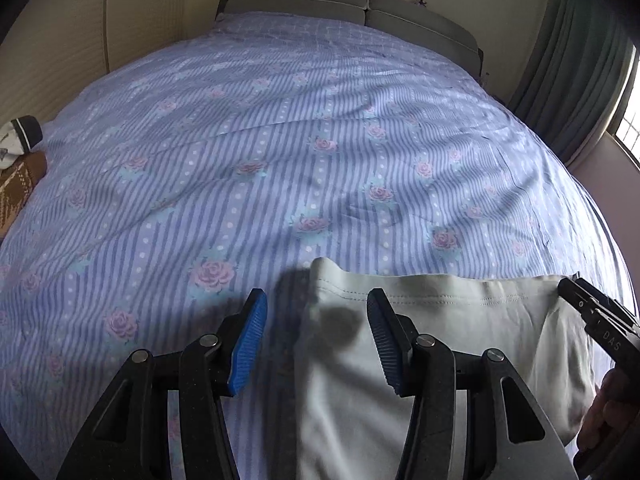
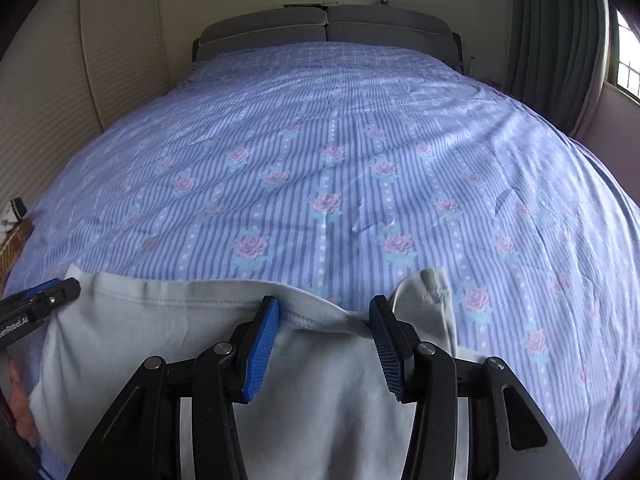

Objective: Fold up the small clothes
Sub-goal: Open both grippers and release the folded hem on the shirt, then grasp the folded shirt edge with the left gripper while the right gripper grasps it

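Our fingers stand partly apart on both grippers, blue ribbed pads facing each other. On the left gripper (image 1: 316,340), the left pad (image 1: 250,340) is over the bedsheet and the right pad (image 1: 384,344) over the edge of a pale grey-green garment (image 1: 460,340). We cannot tell whether these fingers grip the cloth; its left edge runs down between them, with open space on either side.

On the right gripper (image 2: 324,348), the garment's stitched hem bunches up and stretches between the two pads (image 2: 262,348). The cloth looks gathered against the right pad, yet we cannot tell for sure that it is pinched.

The garment lies at the near edge of the bed (image 1: 280,140), spread sideways between our two grippers. One corner of it stands up in a small fold just beyond the right gripper's fingers.

The bed wears a lilac-blue striped sheet printed with pink roses. A grey padded headboard (image 2: 328,28) is at the far end. Dark green curtains (image 2: 556,40) hang at the right, beside a bright window (image 1: 630,128). At the far left, off the bed's edge, sits a white sock with a dark cuff (image 1: 22,136) beside something brown.
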Available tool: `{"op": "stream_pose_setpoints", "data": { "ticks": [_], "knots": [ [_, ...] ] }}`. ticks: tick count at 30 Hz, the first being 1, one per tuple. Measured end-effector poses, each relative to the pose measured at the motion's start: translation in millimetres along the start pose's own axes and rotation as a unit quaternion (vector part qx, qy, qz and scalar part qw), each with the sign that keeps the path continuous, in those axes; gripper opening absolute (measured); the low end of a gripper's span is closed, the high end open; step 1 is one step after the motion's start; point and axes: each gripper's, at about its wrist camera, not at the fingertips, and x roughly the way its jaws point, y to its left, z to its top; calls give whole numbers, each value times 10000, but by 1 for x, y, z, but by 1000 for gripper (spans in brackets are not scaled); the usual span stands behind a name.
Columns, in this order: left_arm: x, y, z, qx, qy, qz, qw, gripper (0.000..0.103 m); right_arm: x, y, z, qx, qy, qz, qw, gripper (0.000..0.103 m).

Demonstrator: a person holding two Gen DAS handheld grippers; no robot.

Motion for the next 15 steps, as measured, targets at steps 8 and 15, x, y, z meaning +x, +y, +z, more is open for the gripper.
{"op": "stream_pose_setpoints", "data": {
  "ticks": [8,15],
  "knots": [
    [-53,13,-55,-83,-211,-84,9997,51,-56,-27,-46,373,-139,96,9992,48],
    [-75,7,-107,-9,-113,-53,9999,40,-105,-40,-111,572,-422,-172,9973,48]
  ]
}}
